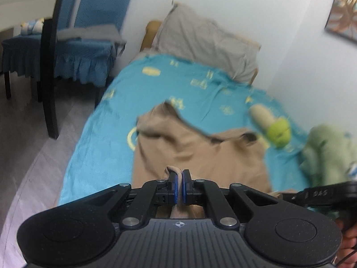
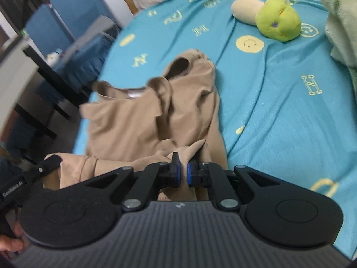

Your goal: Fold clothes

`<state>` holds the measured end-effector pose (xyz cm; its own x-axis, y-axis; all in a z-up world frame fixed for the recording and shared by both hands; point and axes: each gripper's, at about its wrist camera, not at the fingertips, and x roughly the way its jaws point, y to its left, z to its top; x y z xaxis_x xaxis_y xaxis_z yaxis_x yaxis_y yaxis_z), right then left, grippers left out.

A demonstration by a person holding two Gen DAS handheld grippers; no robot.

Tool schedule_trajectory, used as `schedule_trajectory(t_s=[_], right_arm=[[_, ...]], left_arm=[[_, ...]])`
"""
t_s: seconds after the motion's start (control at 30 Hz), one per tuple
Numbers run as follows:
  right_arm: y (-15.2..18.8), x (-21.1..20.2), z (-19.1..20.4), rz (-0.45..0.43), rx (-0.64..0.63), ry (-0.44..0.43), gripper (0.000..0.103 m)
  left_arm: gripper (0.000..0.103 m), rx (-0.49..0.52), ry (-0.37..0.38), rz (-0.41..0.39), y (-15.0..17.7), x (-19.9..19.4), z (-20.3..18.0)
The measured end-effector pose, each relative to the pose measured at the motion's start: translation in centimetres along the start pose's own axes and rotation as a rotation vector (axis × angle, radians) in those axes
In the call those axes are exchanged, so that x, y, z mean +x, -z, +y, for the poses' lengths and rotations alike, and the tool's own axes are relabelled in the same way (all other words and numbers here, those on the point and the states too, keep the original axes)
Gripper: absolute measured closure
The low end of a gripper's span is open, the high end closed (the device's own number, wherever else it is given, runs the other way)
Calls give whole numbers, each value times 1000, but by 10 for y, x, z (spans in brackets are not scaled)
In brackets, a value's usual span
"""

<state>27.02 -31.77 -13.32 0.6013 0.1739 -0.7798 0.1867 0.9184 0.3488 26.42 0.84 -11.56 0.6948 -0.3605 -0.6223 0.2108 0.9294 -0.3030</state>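
Observation:
A tan shirt [image 1: 196, 149] lies rumpled on the blue bedsheet [image 1: 100, 134], its neck end away from me. It also shows in the right wrist view [image 2: 133, 120], with a sleeve opening at the far end. My left gripper [image 1: 179, 175] is shut on the shirt's near hem. My right gripper [image 2: 182, 167] is shut on a pinched fold of the same hem, to the right of the left gripper [image 2: 42, 167], whose black finger shows at the left.
A green and cream plush toy [image 2: 272, 17] lies on the sheet [image 2: 279, 102] beyond the shirt. A pale green blanket [image 1: 330, 154] is heaped at the right. A grey pillow [image 1: 205, 42] leans at the bed's head. Blue-covered chairs [image 1: 73, 44] stand left of the bed.

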Motion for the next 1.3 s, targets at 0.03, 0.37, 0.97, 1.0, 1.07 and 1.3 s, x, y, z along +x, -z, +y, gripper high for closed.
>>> schedule_trajectory(t_s=[0.03,0.37,0.97,1.0,1.07,1.3], right_arm=[[1,9,-3,13,6,9,93],[5,10,2,19,-28,49,91],[98,-141,16,-237,-10,-26,19],[105,-144,11,-224,33,-44,19],[118,-146,1,-191,129,-85,19],[157,-109,-34,48,490,-206,19]], left_arm=[[99,1,-8,23,3,11,3],[49,107,-72,28,15,11,-13],[0,90,-26,-64,83,-155,-54],[0,41,-5,-33,90,-157,-48],[0,-65,41,29,100,-156,-37],[2,-416,153,216,121,-121,6]])
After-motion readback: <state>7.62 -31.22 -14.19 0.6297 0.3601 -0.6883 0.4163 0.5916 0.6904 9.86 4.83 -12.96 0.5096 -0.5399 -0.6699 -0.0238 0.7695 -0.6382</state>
